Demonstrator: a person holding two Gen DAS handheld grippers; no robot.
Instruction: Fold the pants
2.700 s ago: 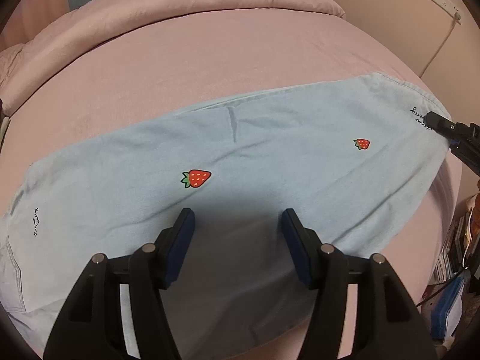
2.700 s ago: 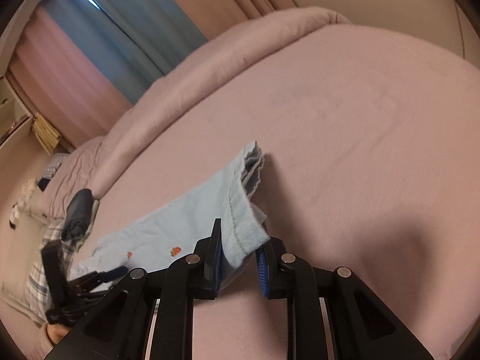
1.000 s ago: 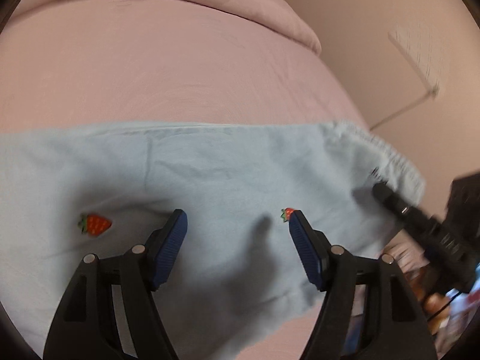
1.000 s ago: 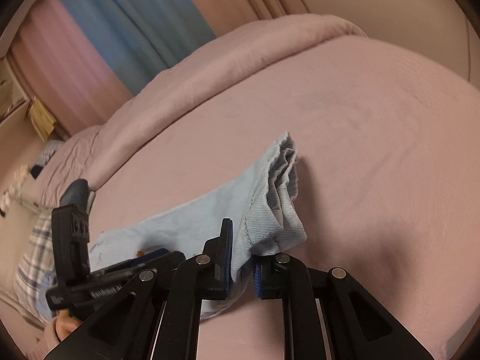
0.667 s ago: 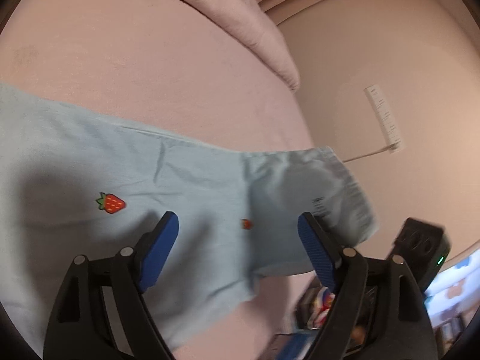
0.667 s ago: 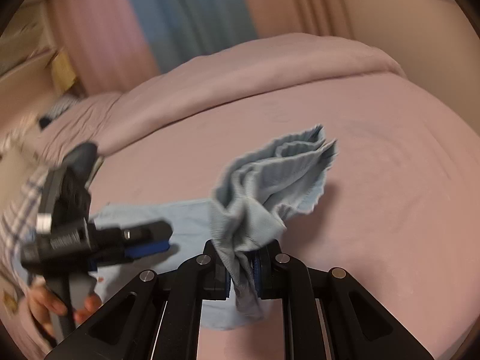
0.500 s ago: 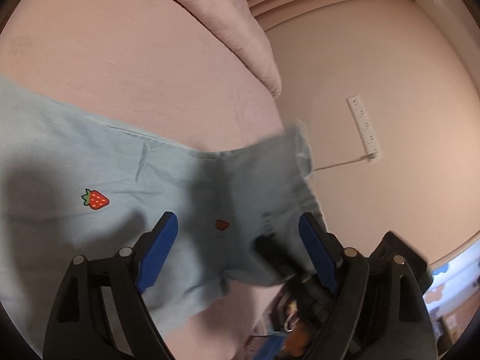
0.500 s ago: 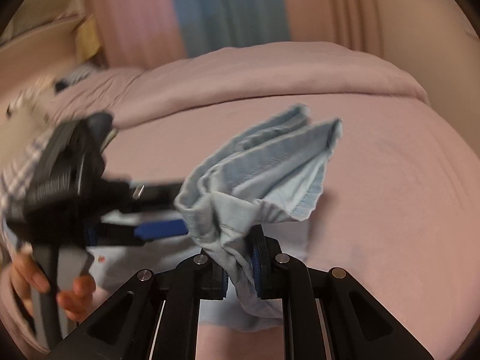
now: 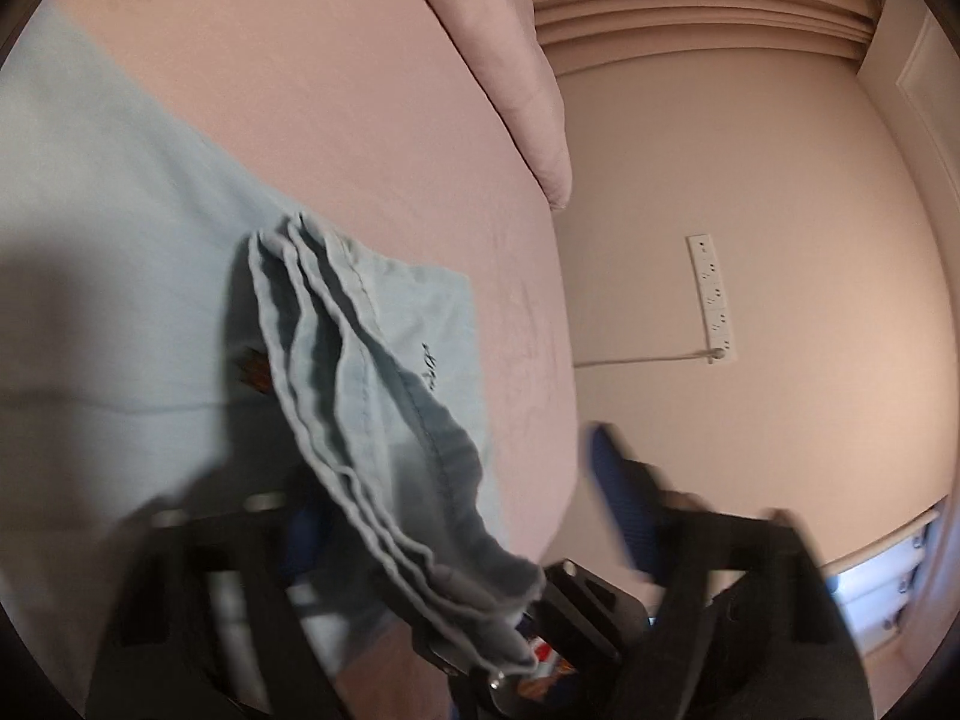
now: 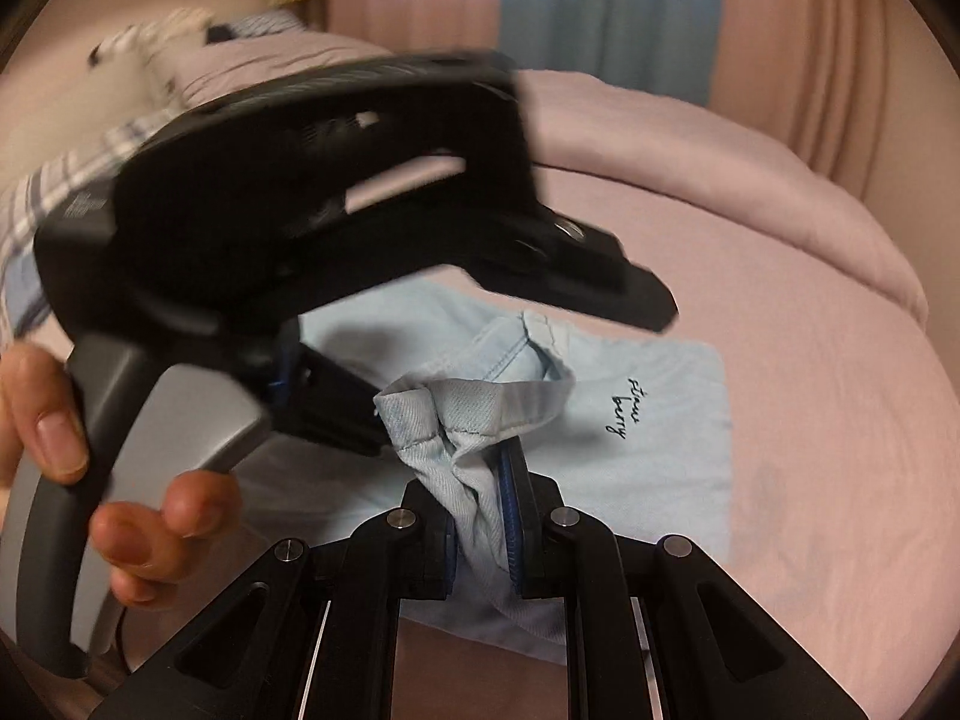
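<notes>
Hem of pants (image 10: 480, 420) lifted, right gripper (image 10: 480, 540) jaws clamping; left gripper (image 9: 462, 516) jaws apart.

I see pale blue pants (image 10: 654, 420) of soft, matt woven cloth with stitched hems, lying on a matt pink fabric bedspread (image 10: 840, 372); my right gripper (image 10: 483, 531) looks matt black plastic with ribbed blue pads (image 10: 511, 531).
</notes>
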